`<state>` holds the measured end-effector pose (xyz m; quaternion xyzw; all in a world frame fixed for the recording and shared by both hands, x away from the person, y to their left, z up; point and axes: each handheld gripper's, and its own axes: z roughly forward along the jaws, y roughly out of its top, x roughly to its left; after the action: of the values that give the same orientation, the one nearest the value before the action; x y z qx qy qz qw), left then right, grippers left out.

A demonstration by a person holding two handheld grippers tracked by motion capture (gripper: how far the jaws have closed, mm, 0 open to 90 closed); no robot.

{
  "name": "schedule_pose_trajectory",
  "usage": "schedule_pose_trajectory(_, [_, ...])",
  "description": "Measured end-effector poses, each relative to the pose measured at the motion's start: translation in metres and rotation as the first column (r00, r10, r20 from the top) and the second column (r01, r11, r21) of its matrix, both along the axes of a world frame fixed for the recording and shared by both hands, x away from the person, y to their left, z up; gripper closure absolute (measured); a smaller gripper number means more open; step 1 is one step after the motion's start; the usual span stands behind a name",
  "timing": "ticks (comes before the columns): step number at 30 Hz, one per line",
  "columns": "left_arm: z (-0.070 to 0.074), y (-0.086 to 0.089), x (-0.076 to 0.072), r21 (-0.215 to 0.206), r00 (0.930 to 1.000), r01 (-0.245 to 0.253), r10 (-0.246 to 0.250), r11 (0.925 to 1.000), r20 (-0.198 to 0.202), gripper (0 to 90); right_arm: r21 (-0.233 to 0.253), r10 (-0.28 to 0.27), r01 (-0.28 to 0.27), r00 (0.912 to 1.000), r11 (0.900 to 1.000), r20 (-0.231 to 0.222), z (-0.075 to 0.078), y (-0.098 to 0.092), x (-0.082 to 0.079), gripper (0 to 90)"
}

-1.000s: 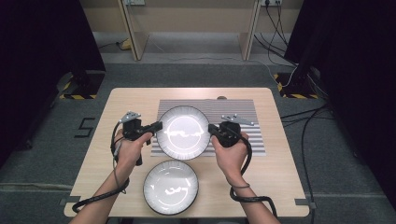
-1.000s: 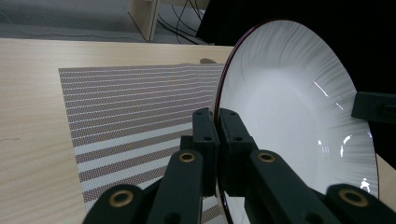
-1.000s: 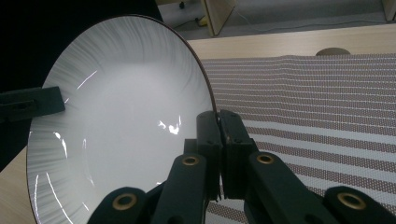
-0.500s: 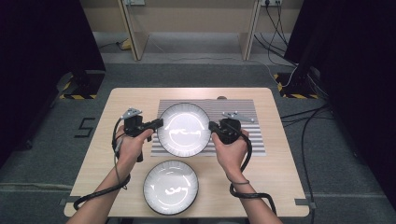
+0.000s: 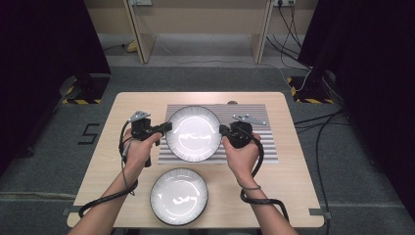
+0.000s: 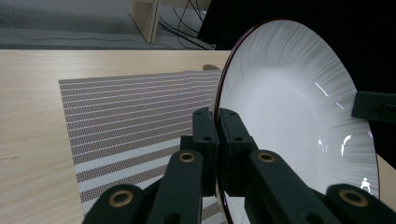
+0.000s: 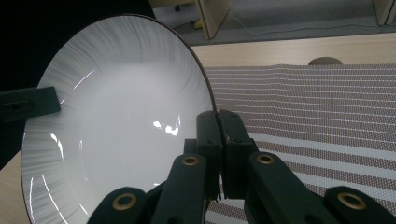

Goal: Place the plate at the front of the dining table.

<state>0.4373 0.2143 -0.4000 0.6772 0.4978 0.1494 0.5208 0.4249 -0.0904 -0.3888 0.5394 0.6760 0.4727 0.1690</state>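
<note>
We held upper plate (image 5: 194,133) over striped mat (image 5: 259,147), mid-table. Left gripper (image 5: 166,128) clamped its rim at 9 o'clock; right gripper (image 5: 223,130) clamped rim at 3 o'clock. In both gripper views, jaws pinched dark rim edge, mat beneath. Plate number 2 (image 5: 178,196) lay on bare table (image 5: 293,186) at 6 o'clock, untouched.

Counter (image 5: 293,161): light wood top with rounded corners, bearing one striped grey-and-white placemat (image 5: 266,142) laid flat across its far middle, one white ribbed plate (image 5: 179,196) resting directly on the wood near the front edge, just clear of the mat.
</note>
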Motion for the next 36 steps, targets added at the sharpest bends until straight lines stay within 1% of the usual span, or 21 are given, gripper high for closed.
schedule_pose_trajectory(9, [-0.0008, -0.0004, 0.0037, 0.003, 1.0000, -0.002, 0.002, 1.0000, -0.005, 85.8, -0.002, -0.004, 0.004, 1.0000, 1.000, -0.002, -0.0009, 0.0011, 0.0035, 88.1])
schedule_pose_trajectory(21, [0.0017, -0.0023, 0.0056, 0.004, 1.0000, -0.001, 0.001, 1.0000, 0.001, 85.8, -0.003, -0.012, 0.012, 0.9999, 1.000, 0.005, 0.0010, -0.0001, 0.0047, 88.1])
schedule_pose_trajectory(36, [0.0003, -0.0034, 0.0084, 0.008, 1.0000, -0.003, 0.003, 1.0000, -0.001, 85.7, -0.010, -0.014, 0.014, 0.9999, 1.000, 0.007, 0.0000, -0.0002, 0.0070, 88.1])
